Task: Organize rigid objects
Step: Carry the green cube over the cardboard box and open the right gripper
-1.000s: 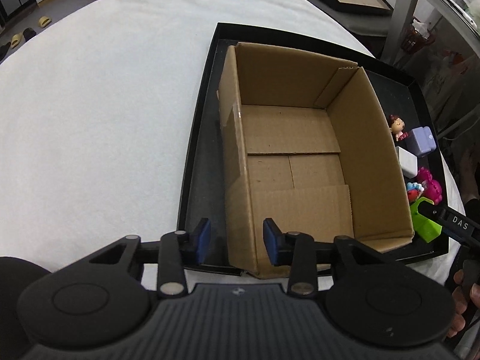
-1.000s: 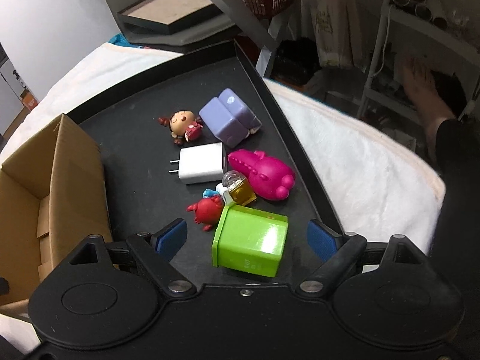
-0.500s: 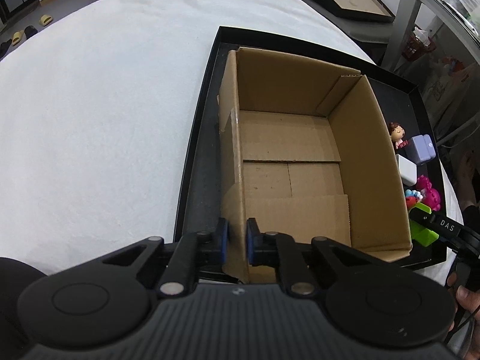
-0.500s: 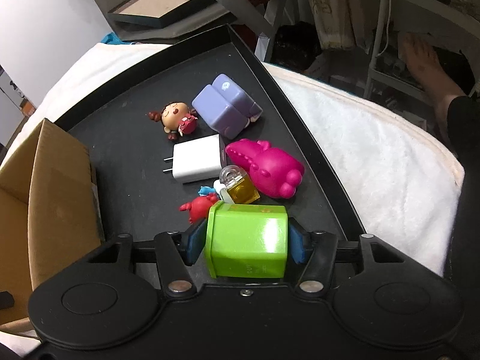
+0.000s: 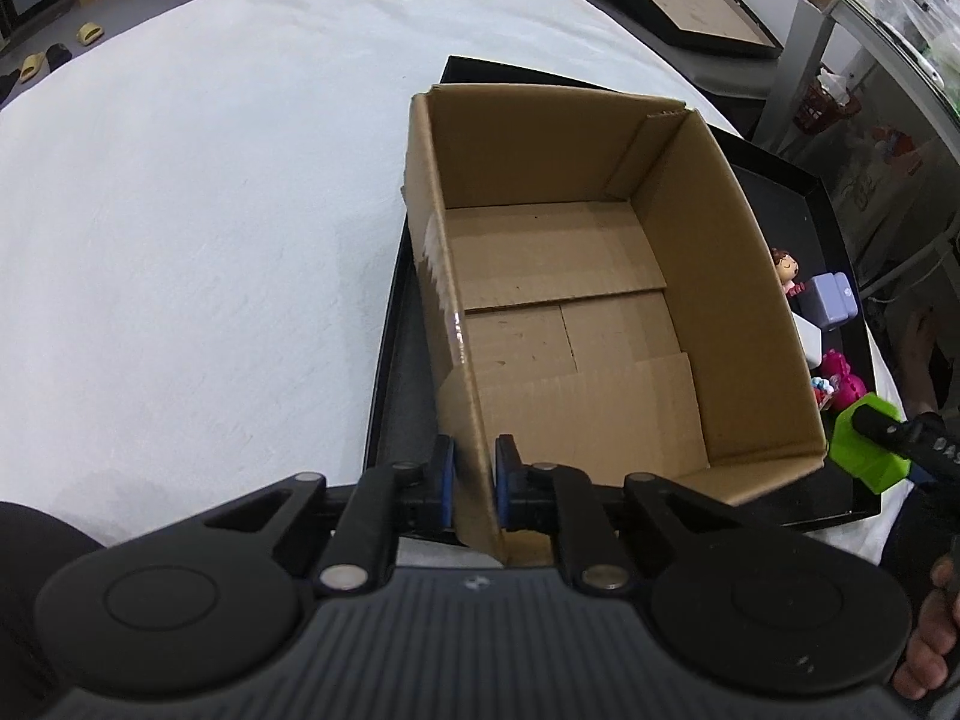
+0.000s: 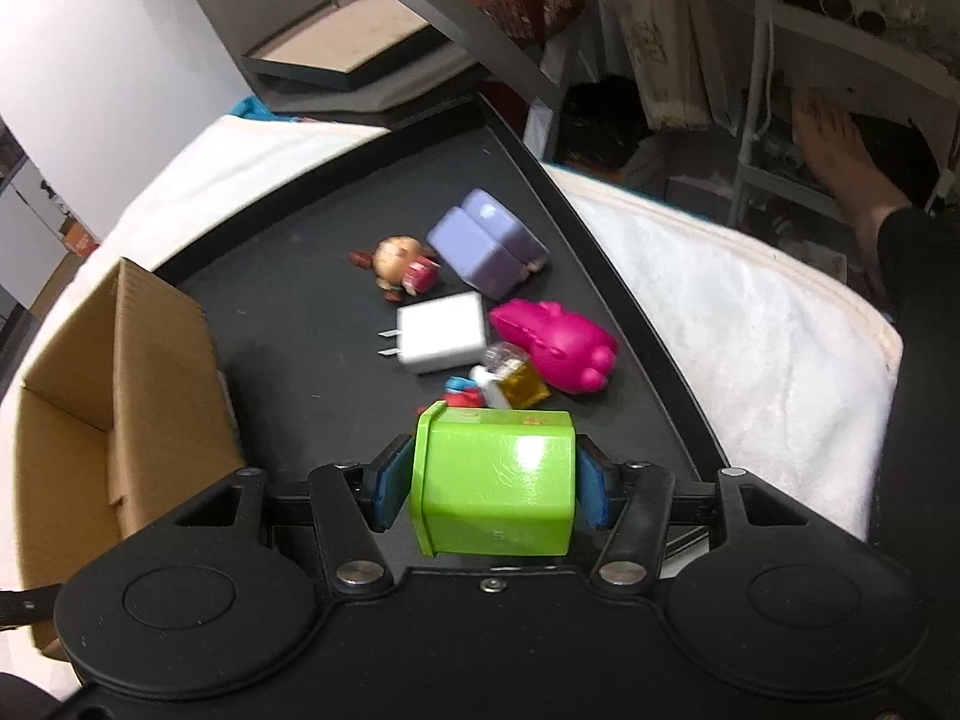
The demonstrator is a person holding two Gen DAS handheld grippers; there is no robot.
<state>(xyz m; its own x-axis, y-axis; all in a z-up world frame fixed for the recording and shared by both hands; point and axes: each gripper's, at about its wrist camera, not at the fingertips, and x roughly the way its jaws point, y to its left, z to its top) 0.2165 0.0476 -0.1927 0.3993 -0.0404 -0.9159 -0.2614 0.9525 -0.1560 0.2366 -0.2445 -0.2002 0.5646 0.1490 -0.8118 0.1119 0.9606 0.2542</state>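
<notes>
So the left gripper [image 5: 474,483] was clamped on the near corner wall of the cardboard box [image 5: 600,276], probably just to keep it steady on the black tray [image 6: 288,324]. The right gripper [image 6: 492,483] had the green block [image 6: 495,480] squeezed between its pads, held clear of the tray beside the box. The charger [image 6: 441,339], pink toy [image 6: 555,345] and little doll [image 6: 399,264] sat waiting on the tray.

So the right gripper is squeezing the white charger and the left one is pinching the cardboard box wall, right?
Not quite. The right gripper is squeezing the green block, as the right wrist view shows; the white charger lies on the black tray. The left gripper is pinching the cardboard box wall.
</notes>
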